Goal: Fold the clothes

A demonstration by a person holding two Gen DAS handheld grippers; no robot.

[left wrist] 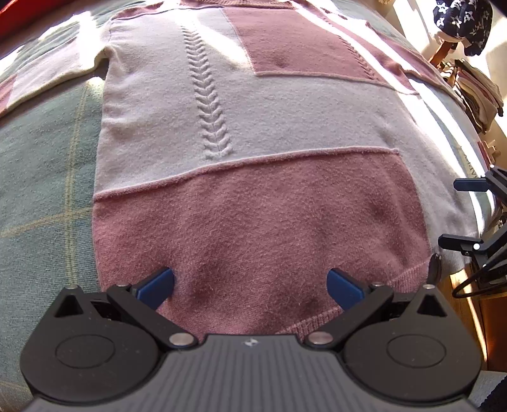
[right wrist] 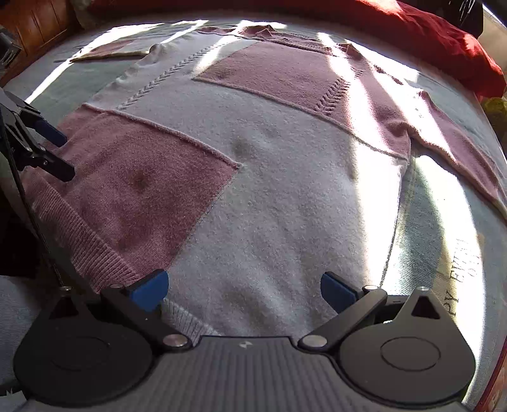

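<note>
A pink and white patchwork knit sweater (left wrist: 253, 133) lies flat on a bed, sleeves spread out; it also shows in the right wrist view (right wrist: 269, 190). My left gripper (left wrist: 250, 288) is open, its blue pads over the pink panel just above the ribbed hem (left wrist: 405, 282). My right gripper (right wrist: 244, 291) is open over the white panel at the hem's other end. Each gripper shows in the other's view: the right one (left wrist: 459, 215) at the right edge, the left one (right wrist: 47, 152) at the left edge, both open.
The bed cover is a pale green plaid blanket (left wrist: 41, 190). A red cushion or blanket (right wrist: 427, 35) lies at the bed's far side. A dark patterned bag (left wrist: 462, 25) and stacked clothes (left wrist: 478, 95) sit beyond the bed's right edge. Wooden floor (left wrist: 459, 294) shows beside the bed.
</note>
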